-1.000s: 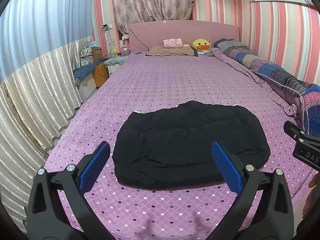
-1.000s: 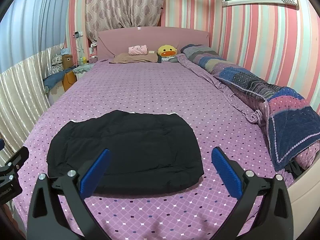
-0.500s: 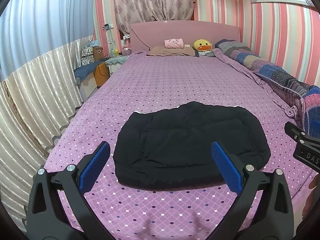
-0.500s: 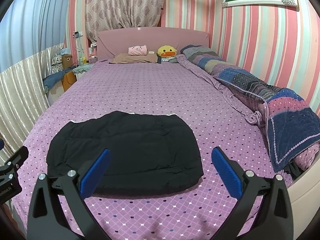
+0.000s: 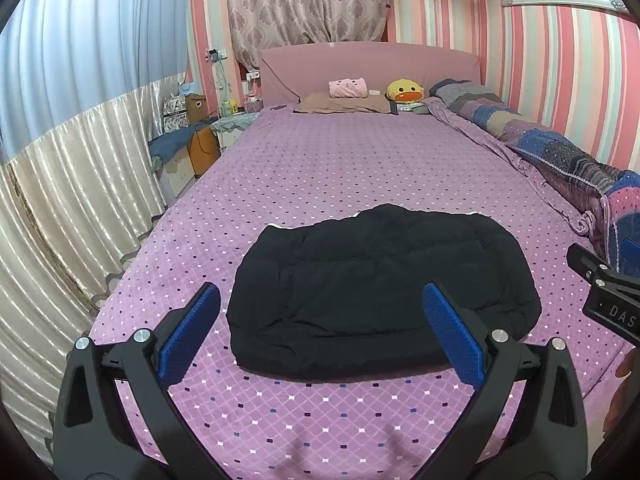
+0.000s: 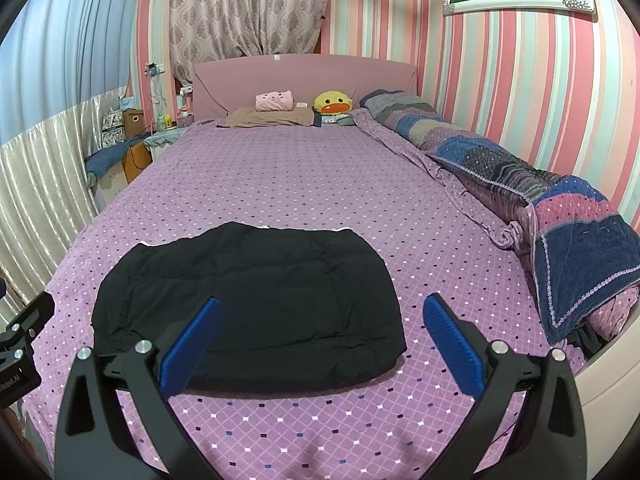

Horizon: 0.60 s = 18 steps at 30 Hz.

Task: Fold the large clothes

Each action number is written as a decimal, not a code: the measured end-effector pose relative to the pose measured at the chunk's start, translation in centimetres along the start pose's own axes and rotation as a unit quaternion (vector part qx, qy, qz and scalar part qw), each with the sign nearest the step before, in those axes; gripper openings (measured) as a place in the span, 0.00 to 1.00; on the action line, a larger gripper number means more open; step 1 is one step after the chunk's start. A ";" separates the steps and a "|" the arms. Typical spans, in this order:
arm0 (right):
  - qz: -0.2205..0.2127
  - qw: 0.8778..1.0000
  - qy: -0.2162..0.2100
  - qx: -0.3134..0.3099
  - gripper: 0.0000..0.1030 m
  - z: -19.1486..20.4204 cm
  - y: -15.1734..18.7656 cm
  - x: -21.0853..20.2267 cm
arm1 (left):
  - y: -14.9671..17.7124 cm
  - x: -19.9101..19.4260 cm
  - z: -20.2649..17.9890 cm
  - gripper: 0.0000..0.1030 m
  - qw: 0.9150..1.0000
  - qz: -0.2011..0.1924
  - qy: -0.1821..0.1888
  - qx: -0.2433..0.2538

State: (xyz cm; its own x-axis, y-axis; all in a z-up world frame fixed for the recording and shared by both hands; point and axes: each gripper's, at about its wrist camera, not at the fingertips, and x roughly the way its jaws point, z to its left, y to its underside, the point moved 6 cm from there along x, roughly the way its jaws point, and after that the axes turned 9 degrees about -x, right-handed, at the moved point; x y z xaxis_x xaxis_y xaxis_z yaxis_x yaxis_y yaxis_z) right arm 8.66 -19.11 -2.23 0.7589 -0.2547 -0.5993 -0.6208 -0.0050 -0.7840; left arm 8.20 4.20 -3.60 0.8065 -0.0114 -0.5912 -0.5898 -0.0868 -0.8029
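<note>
From the left wrist, your left tool sat with blades spread apart and empty, barely shifted from a second before; the black padded jacket lay folded on the bed. From the right wrist, your right tool was likewise apart, nothing held, the jacket unmoved, so the fold looked finished.

Right gripper: hovering above the near end of the purple bedspread, jaws spreading wide, gripping nothing. Folded black garment: lying flat on the bedspread, just beyond the blue pads. Patchwork quilt: lying bunched right of the garment. Left gripper: showing partly, left of the garment.
</note>
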 end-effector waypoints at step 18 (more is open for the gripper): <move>-0.001 1.000 0.000 0.000 0.98 0.0 0.1 0.0 | -0.1 -0.1 0.1 0.97 1.000 0.003 0.001 -0.002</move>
State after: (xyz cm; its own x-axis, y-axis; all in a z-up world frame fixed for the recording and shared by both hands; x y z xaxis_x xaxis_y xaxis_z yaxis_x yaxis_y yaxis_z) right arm 8.61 -19.08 -2.37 0.7603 -0.2544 -0.5977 -0.6193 -0.0062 -0.7851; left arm 8.17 4.30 -3.49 0.8028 -0.0143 -0.5960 -0.5947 -0.0900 -0.7989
